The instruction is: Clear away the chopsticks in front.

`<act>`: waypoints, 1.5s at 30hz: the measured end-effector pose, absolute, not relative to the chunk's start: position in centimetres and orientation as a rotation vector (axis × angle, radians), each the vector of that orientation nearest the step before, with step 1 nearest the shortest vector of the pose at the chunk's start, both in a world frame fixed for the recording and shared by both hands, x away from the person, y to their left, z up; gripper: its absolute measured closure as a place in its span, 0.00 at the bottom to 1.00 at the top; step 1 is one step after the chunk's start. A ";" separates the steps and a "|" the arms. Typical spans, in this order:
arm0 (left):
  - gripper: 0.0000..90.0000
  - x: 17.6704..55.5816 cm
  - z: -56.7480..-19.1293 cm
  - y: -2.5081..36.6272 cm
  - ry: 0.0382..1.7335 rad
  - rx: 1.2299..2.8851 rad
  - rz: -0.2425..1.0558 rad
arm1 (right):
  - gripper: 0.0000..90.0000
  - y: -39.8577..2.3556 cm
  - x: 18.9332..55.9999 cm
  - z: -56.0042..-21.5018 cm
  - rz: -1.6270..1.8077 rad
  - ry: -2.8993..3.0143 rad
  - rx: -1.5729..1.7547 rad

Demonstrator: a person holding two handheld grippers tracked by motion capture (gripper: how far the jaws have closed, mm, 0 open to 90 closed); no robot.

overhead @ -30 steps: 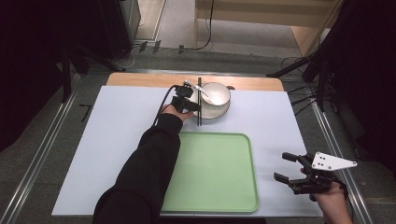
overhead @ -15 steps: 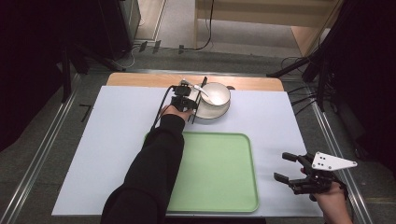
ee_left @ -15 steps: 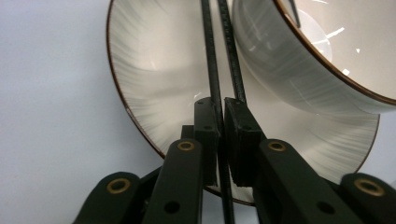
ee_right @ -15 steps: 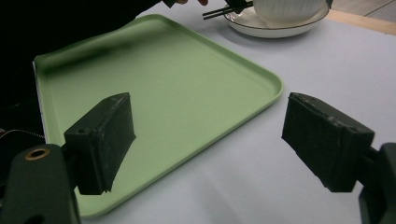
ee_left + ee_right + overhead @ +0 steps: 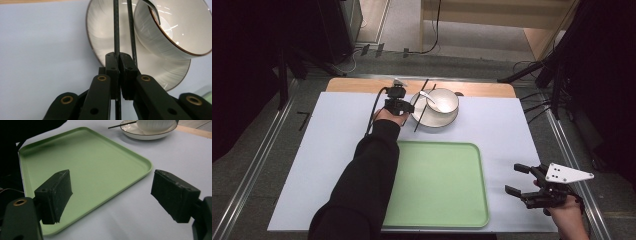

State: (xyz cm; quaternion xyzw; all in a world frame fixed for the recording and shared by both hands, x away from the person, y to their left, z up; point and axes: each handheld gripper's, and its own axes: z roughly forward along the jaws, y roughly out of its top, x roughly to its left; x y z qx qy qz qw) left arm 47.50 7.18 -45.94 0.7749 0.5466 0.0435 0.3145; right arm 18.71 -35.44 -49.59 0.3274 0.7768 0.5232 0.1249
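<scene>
L claw (image 5: 117, 65) pinches one chopstick (image 5: 116, 27) beside bowl (image 5: 442, 100) on plate (image 5: 432, 121). R claw (image 5: 112, 195) spread wide by green tray (image 5: 95, 162).

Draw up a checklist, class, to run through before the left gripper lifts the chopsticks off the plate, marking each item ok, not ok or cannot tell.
1. Left gripper shut on a chopstick: ok.
2. Second chopstick also clamped: not ok, it lies beside the jaws.
3. Bowl upright on plate: ok.
4. Spoon resting in the bowl: ok.
5. Tray bare: ok.
6. Right gripper open, away from the tray: ok.
</scene>
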 end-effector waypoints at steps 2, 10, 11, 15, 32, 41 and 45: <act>0.96 47.3 -45.7 7.8 1.437 2.042 0.117 | 0.19 -35.4 18.7 -49.6 1.521 2.265 0.952; 0.96 45.2 -44.0 13.1 1.432 2.028 0.112 | 0.19 -35.3 18.8 -49.6 1.511 2.271 0.945; 0.96 45.0 -44.0 13.7 1.436 2.015 0.097 | 0.19 -35.2 18.8 -49.6 1.507 2.275 0.945; 0.96 43.5 -43.9 15.3 1.428 2.015 0.081 | 0.19 -35.2 18.8 -49.6 1.507 2.274 0.948; 0.96 33.5 -45.9 17.9 1.328 2.070 0.057 | 0.19 -35.2 18.8 -49.6 1.501 2.275 0.945; 0.96 30.2 -47.0 18.9 1.350 2.090 0.015 | 0.19 -35.1 18.9 -49.6 1.500 2.276 0.940; 0.96 28.4 -47.5 19.1 1.358 2.103 -0.004 | 0.19 -35.1 19.0 -49.6 1.500 2.277 0.937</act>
